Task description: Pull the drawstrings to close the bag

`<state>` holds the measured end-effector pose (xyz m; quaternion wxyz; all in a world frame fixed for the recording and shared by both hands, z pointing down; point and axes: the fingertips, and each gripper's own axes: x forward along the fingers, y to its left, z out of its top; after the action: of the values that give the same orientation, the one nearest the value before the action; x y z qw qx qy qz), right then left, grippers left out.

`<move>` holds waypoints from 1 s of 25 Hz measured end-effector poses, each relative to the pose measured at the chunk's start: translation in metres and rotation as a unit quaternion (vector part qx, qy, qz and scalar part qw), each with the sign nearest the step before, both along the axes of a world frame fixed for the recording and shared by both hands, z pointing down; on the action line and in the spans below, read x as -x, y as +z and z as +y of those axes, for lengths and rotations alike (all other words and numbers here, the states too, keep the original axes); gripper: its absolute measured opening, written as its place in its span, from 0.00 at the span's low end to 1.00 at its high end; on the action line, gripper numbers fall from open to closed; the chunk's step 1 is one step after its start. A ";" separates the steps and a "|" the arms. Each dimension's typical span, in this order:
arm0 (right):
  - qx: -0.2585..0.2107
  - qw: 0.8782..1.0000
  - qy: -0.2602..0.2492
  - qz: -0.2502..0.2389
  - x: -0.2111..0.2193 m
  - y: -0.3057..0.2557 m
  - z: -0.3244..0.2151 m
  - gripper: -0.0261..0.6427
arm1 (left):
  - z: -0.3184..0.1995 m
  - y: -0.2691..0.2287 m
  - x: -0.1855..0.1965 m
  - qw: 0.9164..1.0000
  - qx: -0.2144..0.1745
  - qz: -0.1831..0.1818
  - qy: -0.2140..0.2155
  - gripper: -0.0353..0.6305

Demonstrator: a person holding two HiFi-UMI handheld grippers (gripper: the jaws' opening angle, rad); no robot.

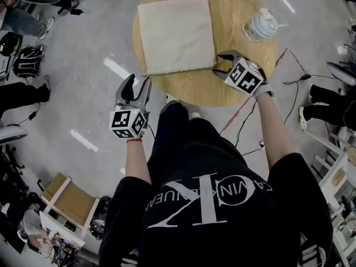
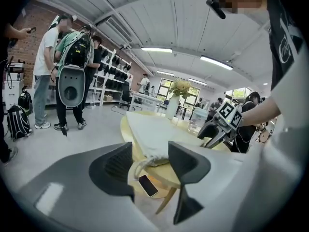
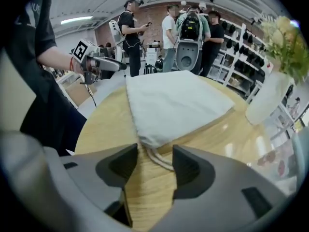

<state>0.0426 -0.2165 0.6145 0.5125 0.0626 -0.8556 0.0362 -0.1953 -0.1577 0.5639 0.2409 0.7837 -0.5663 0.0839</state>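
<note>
Head view: bag (image 1: 177, 35) on table (image 1: 229, 29); right gripper (image 1: 217, 64) fingers (image 1: 225, 54) apart.

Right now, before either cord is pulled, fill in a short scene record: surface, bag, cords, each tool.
surface: round wooden table
bag: pale cloth bag, lying flat on the table, corded edge toward the person
cords: one at each near corner, both slack; right cord, left cord
left tool: open, by the bag's left corner, holding nothing
right tool: open, lined up on the right cord, not gripping it
progress: cords not yet pulled
</note>
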 end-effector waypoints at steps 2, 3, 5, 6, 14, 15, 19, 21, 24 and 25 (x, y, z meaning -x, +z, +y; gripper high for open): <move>0.028 1.000 0.014 -0.003 -0.001 0.001 0.001 0.36 | -0.001 0.004 -0.001 1.000 0.005 0.001 0.001 0.38; 0.035 0.999 0.022 -0.005 -0.002 0.000 0.001 0.36 | -0.001 0.006 -0.001 1.000 0.008 0.002 0.002 0.39; 0.037 0.999 0.030 -0.013 -0.003 -0.001 0.005 0.33 | -0.001 0.011 -0.001 1.000 0.015 0.008 0.005 0.40; 0.035 0.999 0.032 -0.018 -0.002 -0.001 0.007 0.29 | -0.001 0.013 -0.001 1.000 0.019 0.012 0.007 0.41; 0.016 0.996 0.078 -0.049 -0.004 0.002 0.013 0.08 | 0.000 0.040 -0.007 0.996 0.074 0.023 0.055 0.55; 0.015 0.995 0.082 -0.051 -0.007 0.002 0.013 0.08 | -0.001 0.043 -0.007 0.995 0.077 0.021 0.058 0.55; 0.051 0.984 0.137 -0.098 -0.008 -0.006 0.013 0.07 | -0.003 0.050 -0.004 0.994 0.087 0.036 0.064 0.55; 0.077 0.975 0.166 -0.129 -0.008 -0.010 0.014 0.07 | 0.000 0.053 -0.008 0.991 0.096 0.040 0.086 0.55; 0.092 0.969 0.179 -0.143 -0.011 -0.009 0.015 0.07 | 0.000 0.061 -0.014 0.986 0.111 0.024 0.120 0.54; 0.094 0.970 0.177 -0.141 -0.012 -0.008 0.016 0.07 | -0.002 0.063 -0.015 0.985 0.114 0.024 0.124 0.54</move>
<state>0.0550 -0.2006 0.6064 0.3757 0.1594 -0.8873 0.2148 -0.1805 -0.1595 0.6265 0.3300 0.8173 -0.4451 0.1583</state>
